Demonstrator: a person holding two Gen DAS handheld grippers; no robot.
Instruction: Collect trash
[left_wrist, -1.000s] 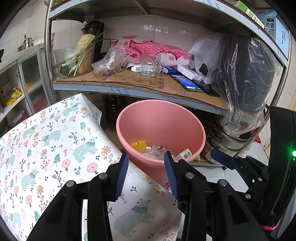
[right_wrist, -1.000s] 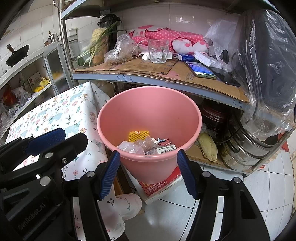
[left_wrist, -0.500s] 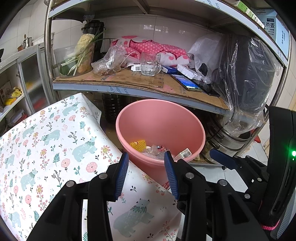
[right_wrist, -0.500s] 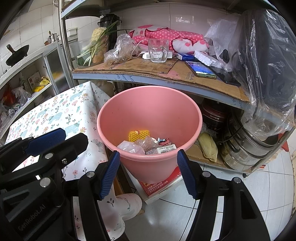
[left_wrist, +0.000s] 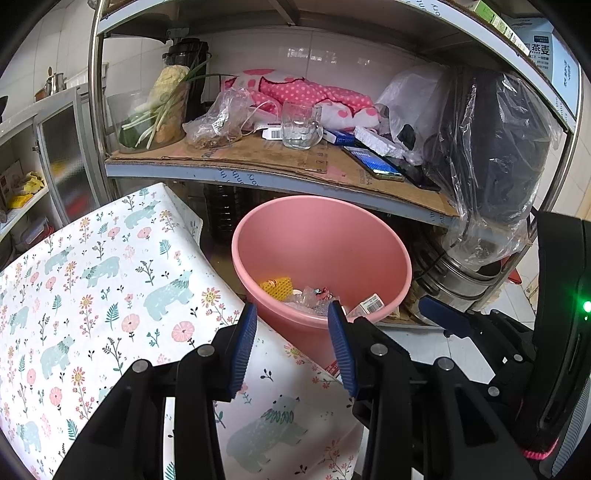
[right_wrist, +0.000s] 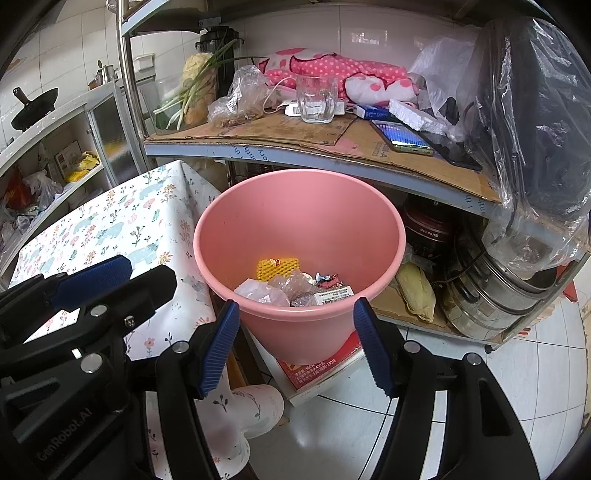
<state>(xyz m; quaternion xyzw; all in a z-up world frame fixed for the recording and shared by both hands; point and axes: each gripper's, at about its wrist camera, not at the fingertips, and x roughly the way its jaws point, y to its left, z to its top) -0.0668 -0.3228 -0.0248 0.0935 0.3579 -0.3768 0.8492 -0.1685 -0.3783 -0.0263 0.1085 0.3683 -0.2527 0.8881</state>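
Right wrist view looks down into the pink bin (right_wrist: 299, 206) on the floor beside the tabletop (right_wrist: 110, 229); the trash (right_wrist: 295, 284), wrappers and a yellow scrap, lies at its bottom; the right tool (right_wrist: 295, 345) hangs above the near rim, jaws wide and empty; the left tool (left_wrist: 291, 345) hovers over the tabletop edge, jaws narrower, nothing between them; a drop looks done; next move calls for finding another piece to grasp.

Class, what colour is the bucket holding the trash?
Pink: the bucket shows best in the right wrist view.
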